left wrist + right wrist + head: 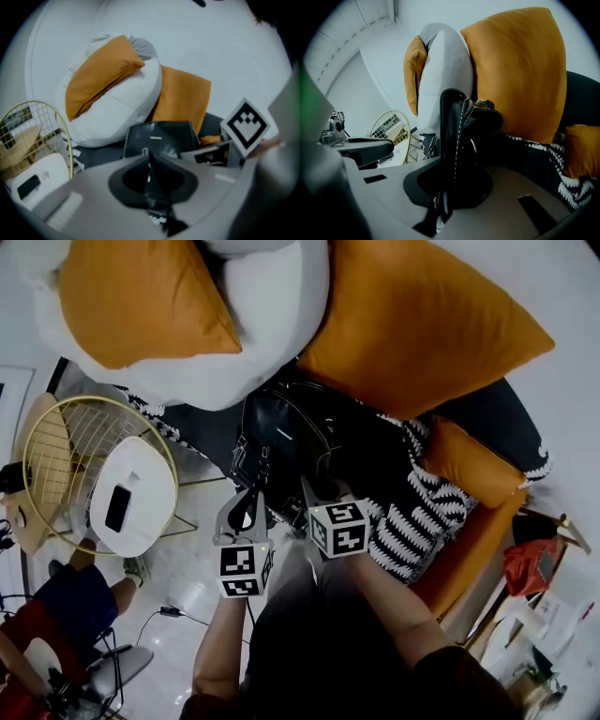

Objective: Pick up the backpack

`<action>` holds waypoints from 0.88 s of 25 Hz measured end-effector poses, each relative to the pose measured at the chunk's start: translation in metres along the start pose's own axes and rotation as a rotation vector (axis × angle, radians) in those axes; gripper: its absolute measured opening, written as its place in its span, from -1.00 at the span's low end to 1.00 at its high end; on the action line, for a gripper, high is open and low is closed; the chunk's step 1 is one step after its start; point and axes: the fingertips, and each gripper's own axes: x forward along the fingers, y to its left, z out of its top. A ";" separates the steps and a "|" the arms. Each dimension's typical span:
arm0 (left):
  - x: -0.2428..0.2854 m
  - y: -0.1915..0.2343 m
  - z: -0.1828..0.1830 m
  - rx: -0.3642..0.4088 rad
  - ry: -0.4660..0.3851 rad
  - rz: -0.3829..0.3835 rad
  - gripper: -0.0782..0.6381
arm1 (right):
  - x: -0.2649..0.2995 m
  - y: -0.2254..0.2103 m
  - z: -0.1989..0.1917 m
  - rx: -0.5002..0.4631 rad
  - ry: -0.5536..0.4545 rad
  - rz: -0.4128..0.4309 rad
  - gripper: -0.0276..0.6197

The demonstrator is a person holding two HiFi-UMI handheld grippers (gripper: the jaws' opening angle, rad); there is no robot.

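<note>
Black leather made up the backpack (281, 437), which lay on a dark sofa (497, 418) with both grippers fastened to it. The left gripper (242, 512) had its jaws pressed together on a thin black strap (149, 176) at the backpack's near left edge. The right gripper (314, 495) had its jaws clamped on a broader strap with white stitching (454, 136) at the near right edge.

A small pale mark sat on the backpack's front panel, too small to read. The cubes on the grippers carried only black-and-white square patterns, no words.

In the head view, a white beanbag (272, 315) with an orange pillow (141, 296) on it pressed against the backpack's far side. A large orange cushion (412, 324) leaned just right of the beanbag. A black-and-white zigzag blanket (412, 521) lay right of the backpack and touched it, with a small orange cushion (469, 465) beyond. Left of the backpack stood a gold wire basket (66, 442) holding a white box (131, 493). A seated person (56, 615) was further left and nearer the camera.
</note>
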 end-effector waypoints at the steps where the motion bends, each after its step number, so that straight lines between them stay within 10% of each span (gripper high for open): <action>1: -0.004 0.002 0.003 -0.012 -0.010 0.001 -0.68 | -0.005 0.002 0.001 -0.013 0.000 -0.002 -0.84; 22: -0.076 0.007 0.041 -0.085 -0.125 -0.052 -0.67 | -0.125 0.025 0.039 -0.181 -0.004 -0.051 -0.85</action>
